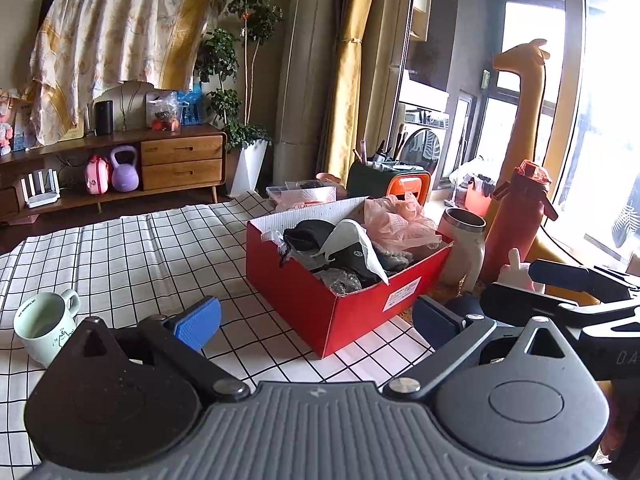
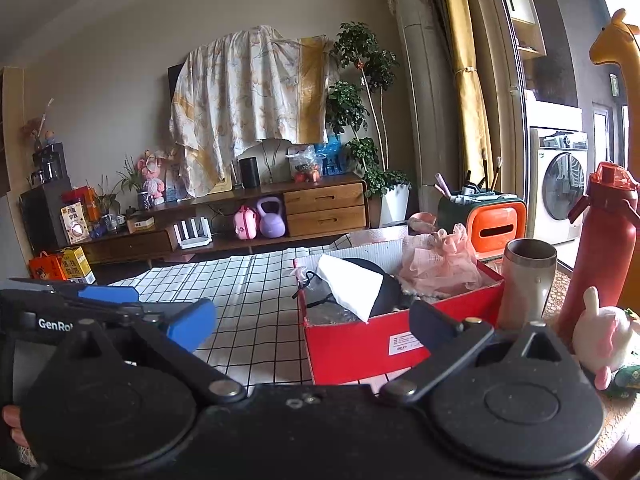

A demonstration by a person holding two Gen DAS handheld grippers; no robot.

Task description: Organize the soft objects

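Here both claws, left [image 1: 316, 322] and right [image 2: 312, 322], gape empty over the checked tablecloth [image 1: 132, 248].

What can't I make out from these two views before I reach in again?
- Lower layers of the red box: both views; the white cloth and pink mesh cover them.
- Plush toy: right wrist view, partly behind the gripper body; left wrist view, mostly hidden by the right hand-held gripper.
- Box label: print too small.
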